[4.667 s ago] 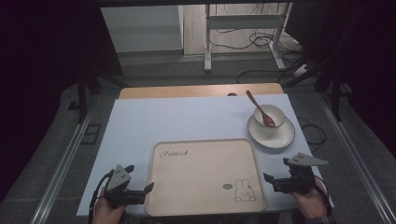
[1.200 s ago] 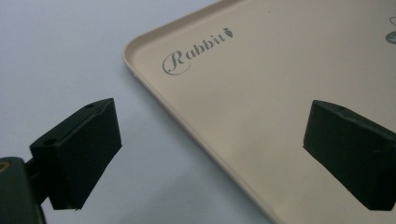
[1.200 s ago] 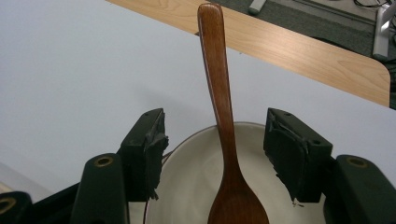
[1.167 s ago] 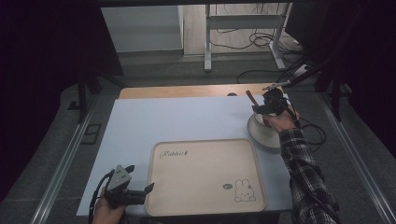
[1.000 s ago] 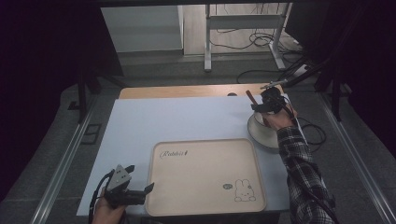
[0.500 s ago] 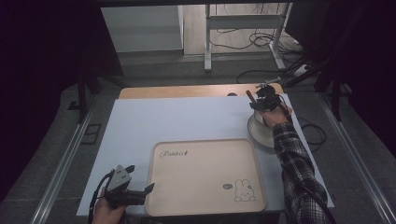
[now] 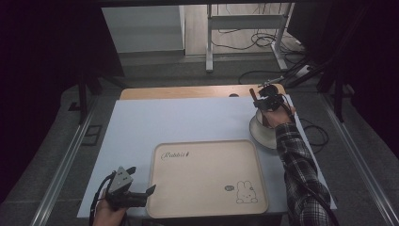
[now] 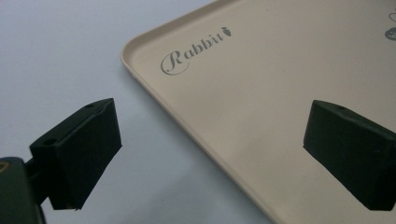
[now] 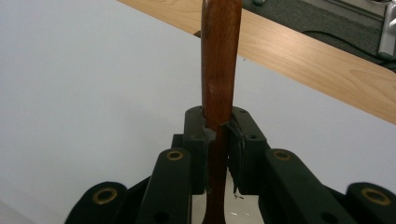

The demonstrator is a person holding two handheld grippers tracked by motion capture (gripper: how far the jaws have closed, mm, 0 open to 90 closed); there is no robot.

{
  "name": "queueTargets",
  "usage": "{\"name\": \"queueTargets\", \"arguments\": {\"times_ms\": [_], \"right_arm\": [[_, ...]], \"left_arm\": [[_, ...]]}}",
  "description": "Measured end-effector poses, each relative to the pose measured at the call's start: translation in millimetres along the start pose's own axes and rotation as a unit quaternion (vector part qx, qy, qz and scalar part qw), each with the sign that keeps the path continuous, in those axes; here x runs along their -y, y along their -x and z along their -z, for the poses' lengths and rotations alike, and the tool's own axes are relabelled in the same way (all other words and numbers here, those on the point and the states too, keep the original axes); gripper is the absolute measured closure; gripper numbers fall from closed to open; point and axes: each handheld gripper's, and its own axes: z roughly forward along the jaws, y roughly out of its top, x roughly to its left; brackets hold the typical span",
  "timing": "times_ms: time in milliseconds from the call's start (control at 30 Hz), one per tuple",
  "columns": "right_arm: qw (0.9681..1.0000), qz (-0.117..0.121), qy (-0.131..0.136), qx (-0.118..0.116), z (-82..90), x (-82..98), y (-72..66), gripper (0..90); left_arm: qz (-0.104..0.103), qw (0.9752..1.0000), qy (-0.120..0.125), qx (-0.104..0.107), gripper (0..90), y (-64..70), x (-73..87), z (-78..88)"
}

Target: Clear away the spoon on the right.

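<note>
**Wooden spoon handle clamped over the bowl; left tool idle by the tray**

Pale blue-white sheet covers the table (image 7: 188, 122), a strip of bare wood along its far edge. We log things by size from there.

Beige tray (image 7: 207, 176): near centre of the table, flat, "Rabbit" lettering at its far-left corner, a small rabbit drawing at near right. In the left tool's view the tray's corner (image 8: 261, 93) runs between the two jaws.

White bowl (image 7: 263, 132): far right of the table, just beyond the tray's far-right corner, partly hidden by the person's plaid sleeve (image 7: 301, 165).

Left tool (image 7: 141, 192): near-left edge of the table, jaws spread wide, nothing between them, pointing at the tray's left rim.

Right tool (image 7: 261, 100): above the bowl's far side, jaws closed on the spoon (image 9: 219, 70). The brown wooden handle stands up between the jaws; its lower end is hidden from us.
</note>
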Motion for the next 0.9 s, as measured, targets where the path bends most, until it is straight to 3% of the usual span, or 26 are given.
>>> {"name": "queueTargets", "arguments": {"times_ms": [900], "right_arm": [[0.9999, -0.003, 0.003, -0.012, 65.4, -29.9, -0.4, 79.0]], "left_arm": [[-0.006, 1.0000, -0.005, -0.002, 3.9, 1.0, -0.6, -0.9]]}}
